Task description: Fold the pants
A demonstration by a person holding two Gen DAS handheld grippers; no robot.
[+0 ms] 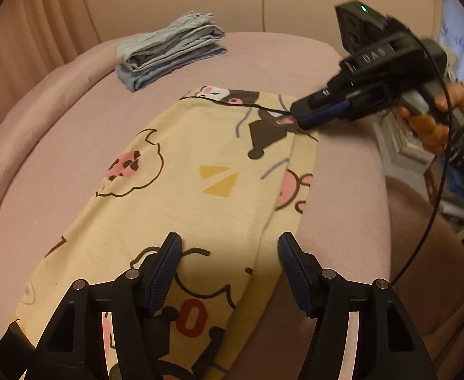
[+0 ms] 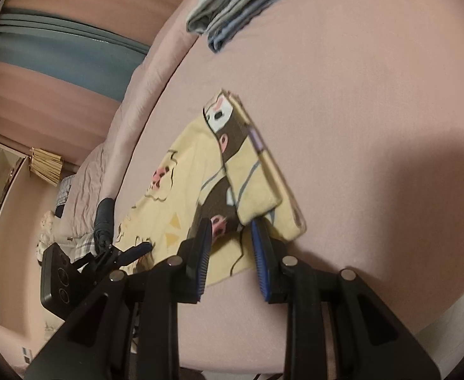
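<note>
The yellow pants were laid lengthwise on the pink bed, short of the folded grey stack. The left tool, jaws apart and empty, was hung over their near end; the right tool was closed on the far corner.

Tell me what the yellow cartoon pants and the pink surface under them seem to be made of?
The yellow pants look like soft, matte knit cotton or a similar jersey: they drape limply, show no shine, and the cartoon print sits flat on the cloth. The pink surface looks like a padded cushion or mattress under a smooth matte fabric cover, with rounded edges and fine wrinkles. Exact fibres cannot be told.
</note>
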